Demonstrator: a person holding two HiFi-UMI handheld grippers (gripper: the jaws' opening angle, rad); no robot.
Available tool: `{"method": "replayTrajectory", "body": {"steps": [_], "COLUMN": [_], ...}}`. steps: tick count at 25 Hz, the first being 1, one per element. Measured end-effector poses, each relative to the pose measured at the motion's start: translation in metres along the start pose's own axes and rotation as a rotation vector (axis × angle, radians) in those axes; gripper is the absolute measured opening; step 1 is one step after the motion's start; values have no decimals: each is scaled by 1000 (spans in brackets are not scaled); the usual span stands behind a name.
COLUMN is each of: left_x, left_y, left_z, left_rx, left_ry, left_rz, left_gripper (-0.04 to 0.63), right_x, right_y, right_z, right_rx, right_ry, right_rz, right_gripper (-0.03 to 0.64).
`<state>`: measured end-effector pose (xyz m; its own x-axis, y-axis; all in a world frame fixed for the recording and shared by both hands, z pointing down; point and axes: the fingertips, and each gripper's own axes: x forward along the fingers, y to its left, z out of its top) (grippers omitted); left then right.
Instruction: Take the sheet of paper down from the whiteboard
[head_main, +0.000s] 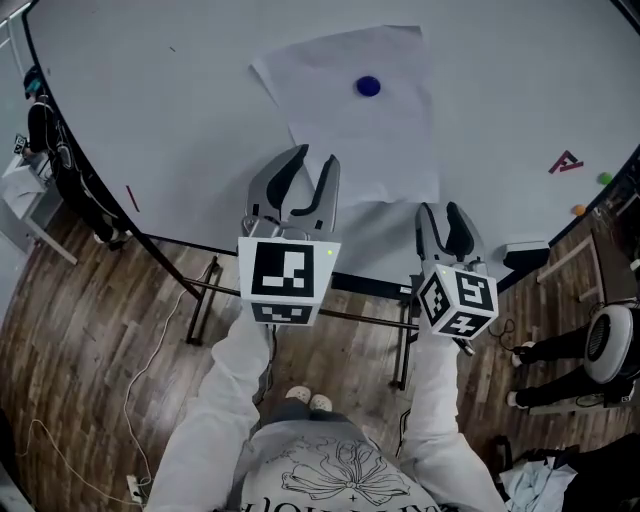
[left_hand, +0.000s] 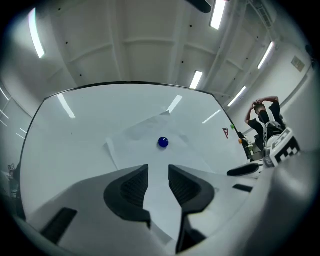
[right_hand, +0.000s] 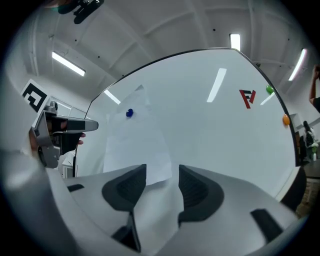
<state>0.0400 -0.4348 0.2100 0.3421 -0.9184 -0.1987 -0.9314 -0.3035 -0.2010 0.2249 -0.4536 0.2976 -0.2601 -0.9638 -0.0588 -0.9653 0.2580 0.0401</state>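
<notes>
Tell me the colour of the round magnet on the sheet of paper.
Dark blue; the magnet shows best in the head view.

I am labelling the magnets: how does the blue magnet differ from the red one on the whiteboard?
The blue magnet is a round dot; the red magnet is an angular letter shape. The blue magnet sits on the paper, in its upper part; the red magnet sits on bare whiteboard, right of the paper. Both cling to the same whiteboard.
</notes>
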Motion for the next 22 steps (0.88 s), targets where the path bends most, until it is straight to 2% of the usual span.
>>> {"method": "replayTrajectory", "body": {"steps": [5, 11, 22], "left_x": [31, 65, 86], "left_y": [-3, -15, -23], "left_z": [25, 43, 54], "left_rx": [44, 104, 178], "left_ry": [-45, -60, -68], "left_rz": [-32, -60, -64], "left_gripper": [115, 132, 169], "right_x": [18, 30, 34], "right_y": [-4, -1, 5], "right_z": [0, -7, 0], "right_rx": [65, 58, 84], "right_ry": [10, 51, 13], "right_rz": [35, 71, 87], "right_gripper": [189, 187, 106]}}
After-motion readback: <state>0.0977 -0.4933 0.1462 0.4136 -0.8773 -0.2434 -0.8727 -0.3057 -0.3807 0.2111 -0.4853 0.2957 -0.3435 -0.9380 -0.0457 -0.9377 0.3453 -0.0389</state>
